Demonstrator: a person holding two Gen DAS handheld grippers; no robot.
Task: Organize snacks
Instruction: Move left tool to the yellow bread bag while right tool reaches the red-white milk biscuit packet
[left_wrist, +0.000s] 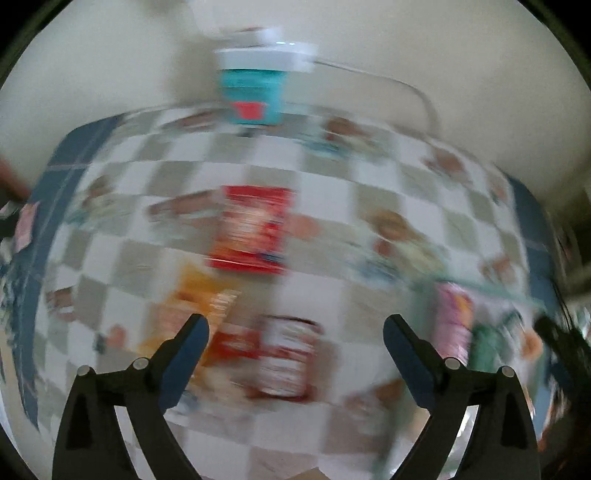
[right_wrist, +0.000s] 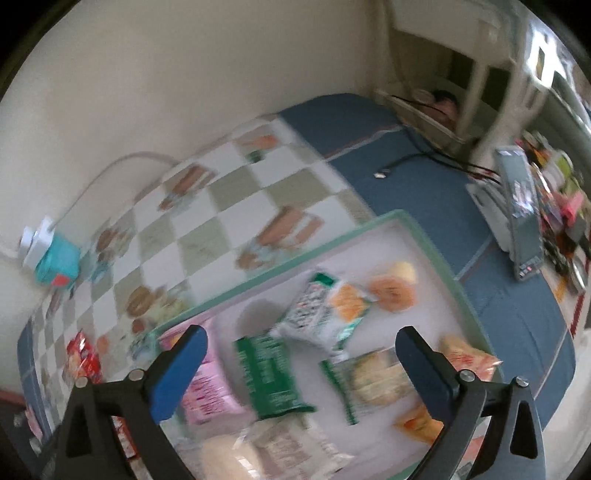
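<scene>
We are holding both the left gripper (left_wrist: 295, 328) and the right gripper (right_wrist: 301, 341) with jaws wide and empty; loose red packets (left_wrist: 255, 229) are lying beside the tray (right_wrist: 436, 243), so we are centring before closing.

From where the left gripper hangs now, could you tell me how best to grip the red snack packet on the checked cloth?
The red snack packet lies flat and clear of neighbours. Probably come from above with the open left gripper and pinch across its narrower width, near the middle.

Both wrist views look steeply down (sharing checkered tablecloth (left_wrist: 332, 206)).
</scene>
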